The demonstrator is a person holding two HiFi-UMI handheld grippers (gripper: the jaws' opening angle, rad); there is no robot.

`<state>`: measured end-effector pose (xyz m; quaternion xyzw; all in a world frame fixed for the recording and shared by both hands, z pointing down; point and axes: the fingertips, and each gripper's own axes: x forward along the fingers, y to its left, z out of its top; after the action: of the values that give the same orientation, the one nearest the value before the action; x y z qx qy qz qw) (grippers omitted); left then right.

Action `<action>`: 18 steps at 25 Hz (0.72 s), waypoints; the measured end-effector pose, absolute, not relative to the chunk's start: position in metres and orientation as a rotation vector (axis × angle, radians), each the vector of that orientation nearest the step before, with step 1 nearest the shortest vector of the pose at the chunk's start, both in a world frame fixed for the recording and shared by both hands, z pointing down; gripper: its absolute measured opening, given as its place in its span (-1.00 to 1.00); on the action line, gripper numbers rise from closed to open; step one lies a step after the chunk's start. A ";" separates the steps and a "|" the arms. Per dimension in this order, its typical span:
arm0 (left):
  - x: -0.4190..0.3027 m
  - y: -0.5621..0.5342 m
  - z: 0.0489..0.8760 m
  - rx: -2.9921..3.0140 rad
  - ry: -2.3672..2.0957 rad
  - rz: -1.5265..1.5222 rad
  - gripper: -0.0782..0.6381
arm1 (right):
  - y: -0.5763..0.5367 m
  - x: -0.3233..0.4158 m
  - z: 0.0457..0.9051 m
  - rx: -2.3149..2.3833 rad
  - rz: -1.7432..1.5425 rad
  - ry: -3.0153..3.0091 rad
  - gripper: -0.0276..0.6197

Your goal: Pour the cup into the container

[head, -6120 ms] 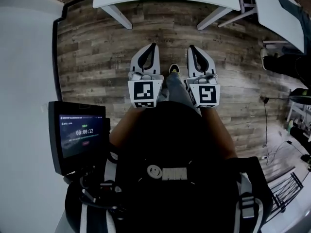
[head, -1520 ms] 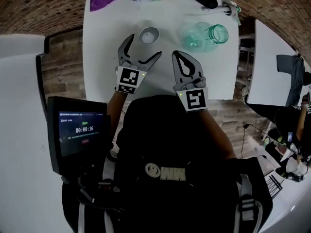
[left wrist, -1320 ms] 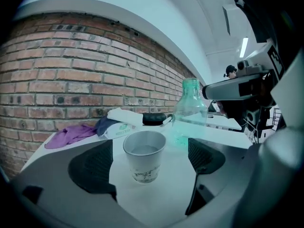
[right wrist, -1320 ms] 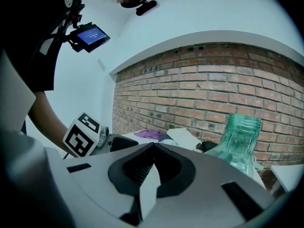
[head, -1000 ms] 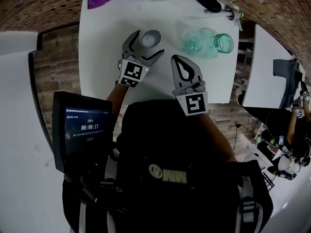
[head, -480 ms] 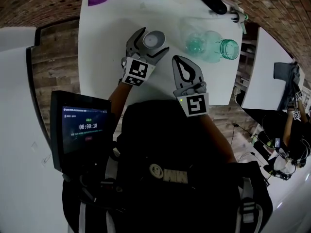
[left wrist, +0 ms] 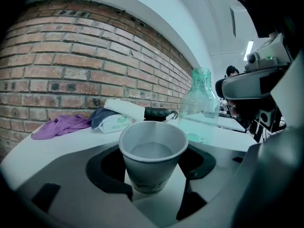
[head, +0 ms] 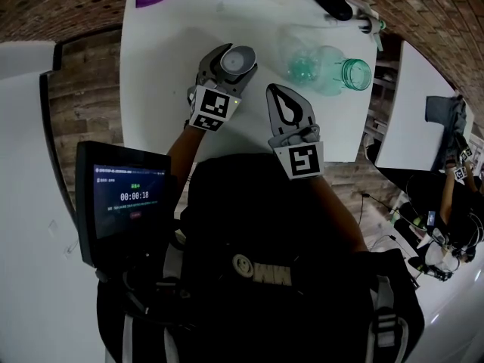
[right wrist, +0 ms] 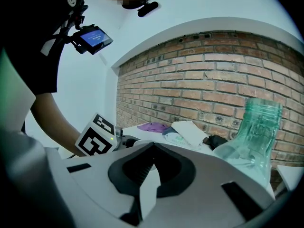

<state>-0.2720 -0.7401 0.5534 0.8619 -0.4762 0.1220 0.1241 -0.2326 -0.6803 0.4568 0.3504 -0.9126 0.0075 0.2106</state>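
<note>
Left gripper view: left gripper jaws, just closing, hug the part-full paper cup; grip gently, lift level. Right gripper pinched together, empty, left of glass bottle.

Black-framed rectangular screen, left of the white rectangular table's near edge: the timer reads 00:00:18, and the smaller lines are illegible. Over the table's near half, a black-and-white square coded marker stands on the cube of the left gripper, and a second marker on the cube of the right gripper. The green print on the white packet at the table's far edge is illegible, as is the faint print on the grey paper cup.
</note>
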 end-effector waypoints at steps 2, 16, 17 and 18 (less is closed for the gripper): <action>-0.273 -0.742 0.553 2.513 -1.394 0.348 0.11 | -0.681 -0.233 0.455 0.982 0.024 -2.541 -0.91; -0.268 -0.731 0.522 2.493 -1.465 0.406 0.08 | -0.667 -0.211 0.440 0.999 0.000 -2.593 -0.91; -0.267 -0.729 0.517 2.495 -1.468 0.411 0.08 | -0.667 -0.207 0.438 1.007 0.005 -2.599 -0.91; -0.266 -0.729 0.512 2.498 -1.470 0.412 0.08 | -0.667 -0.204 0.435 1.020 0.008 -2.605 -0.91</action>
<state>-0.2655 -0.7288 0.5118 0.8484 -0.4993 0.1400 0.1066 -0.2042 -0.6674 0.4347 0.3592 -0.9174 0.0029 0.1711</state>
